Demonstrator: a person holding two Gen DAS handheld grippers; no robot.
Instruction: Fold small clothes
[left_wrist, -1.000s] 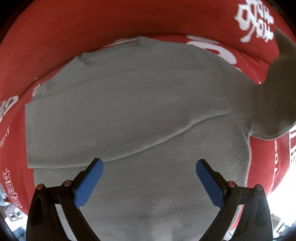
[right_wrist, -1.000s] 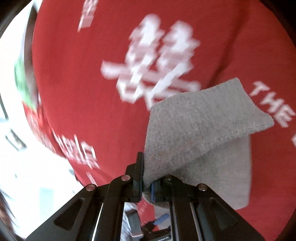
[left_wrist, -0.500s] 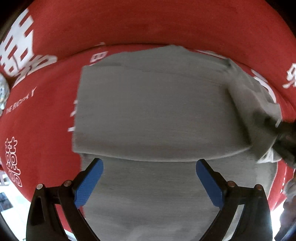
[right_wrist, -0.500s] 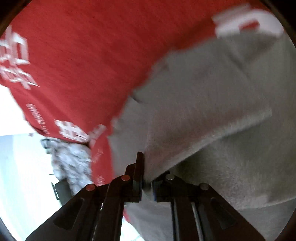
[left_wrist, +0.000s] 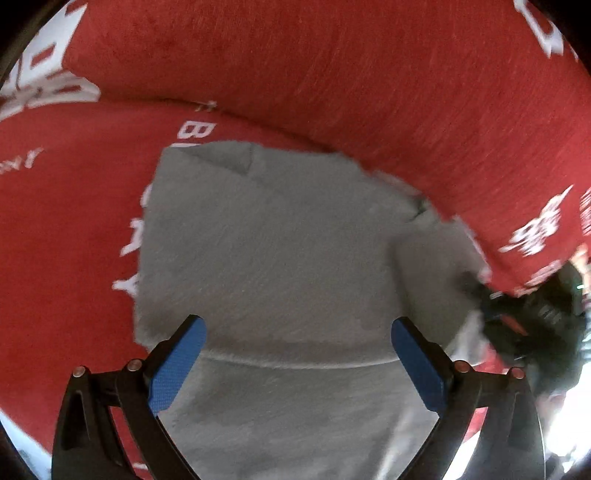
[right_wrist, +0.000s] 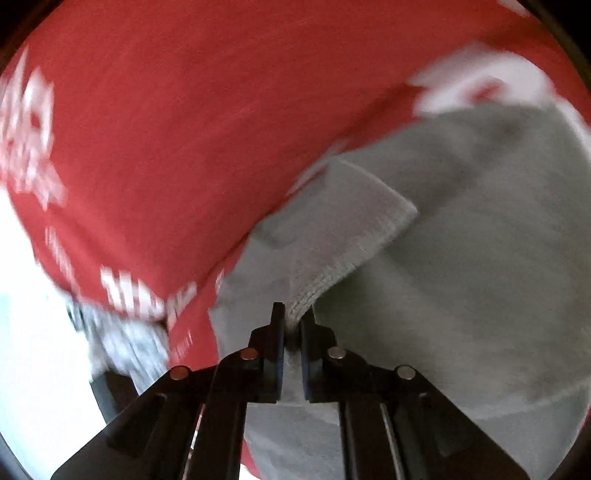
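Compared to half a second back: way closer in on the grey garment (left_wrist: 280, 258) from the left wrist view, more of the frame filled with it, and the flap on the right side now laid further over onto the main panel instead of hanging off the edge. Bit more motion blur too, especially along the right rim. From the right wrist view, less lifted than before, with the gripped hem (right_wrist: 347, 254) now folded down low across the body of the cloth rather than held up in the air like a second ago.

Left gripper (left_wrist: 297, 343) spread wide, blue pads (left_wrist: 177, 362) well apart, nothing between them, just hovering over the near part of the garment. Right gripper (right_wrist: 291, 325) pinched tight on a stitched edge of the grey fabric, a thin strip of cloth squeezed between the jaws. Also visible as a dark blurry shape at the right edge of the left view.

Garment itself: plain grey knit, soft fuzzy texture, lying flat on the red cover (left_wrist: 332, 74) with white lettering. One clear fold line running across the near portion, a small tucked corner at the far left, ribbed hem visible where the flap turns over. Roughly rectangular overall, no big wrinkles.
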